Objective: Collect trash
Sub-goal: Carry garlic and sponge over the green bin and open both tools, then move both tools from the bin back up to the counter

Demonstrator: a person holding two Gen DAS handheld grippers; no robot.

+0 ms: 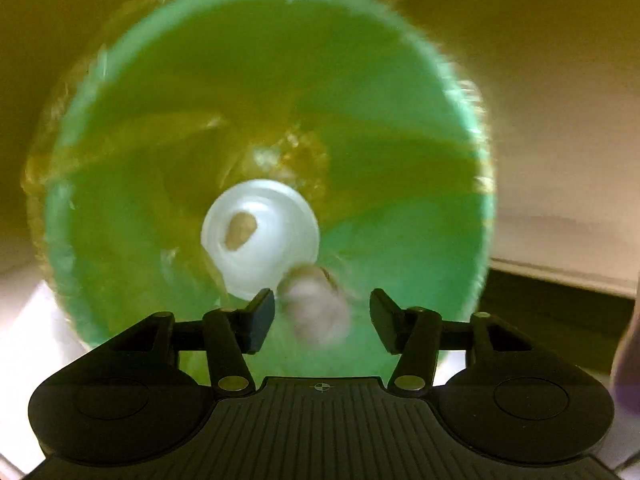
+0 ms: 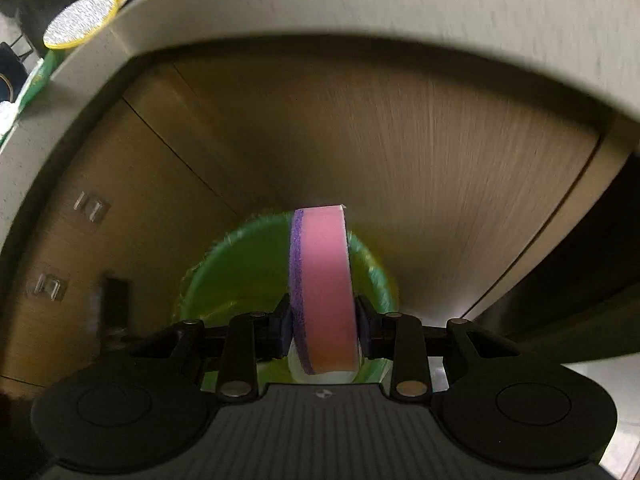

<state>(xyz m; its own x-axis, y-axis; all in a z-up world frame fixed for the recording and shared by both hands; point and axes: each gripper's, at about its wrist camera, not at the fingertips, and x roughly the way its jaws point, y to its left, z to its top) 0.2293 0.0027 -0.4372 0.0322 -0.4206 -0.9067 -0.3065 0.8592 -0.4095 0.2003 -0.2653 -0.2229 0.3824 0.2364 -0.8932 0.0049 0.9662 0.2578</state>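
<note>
Left wrist view looks straight down into a green bin (image 1: 132, 184) with a yellowish liner; the left gripper (image 1: 322, 316) hangs over the bin mouth, jaws wide, nothing pressed by either pad. A blurred pale lump (image 1: 316, 308) sits in the gap between them, apparently loose and dropping, though the blur leaves that uncertain. Deeper in the bin lies a white cup (image 1: 260, 236) with a tan bit inside. Step in hand, as I judge it: dumping trash into the bin, left side's drop done or nearly so. Right wrist view shows what the left one lacks: the right gripper (image 2: 323, 328) with jaws narrow, clamped on a pink sponge (image 2: 324, 280) with a purple scrub face, held on edge. The bin (image 2: 240, 280) sits behind and below the sponge, beside wood cabinet doors (image 2: 400, 160) and under a pale worktop (image 2: 360, 12) edge. Up left of the bin, on that worktop, is a yellow-rimmed round scrubber (image 2: 82, 20). A white thing just under the sponge is too hidden to name. Next move calls for carrying the sponge over the bin mouth, then spreading the jaws so it falls clear of the rim; the left gripper should be out of the way first. Only the left view shows the bin's contents.
</note>
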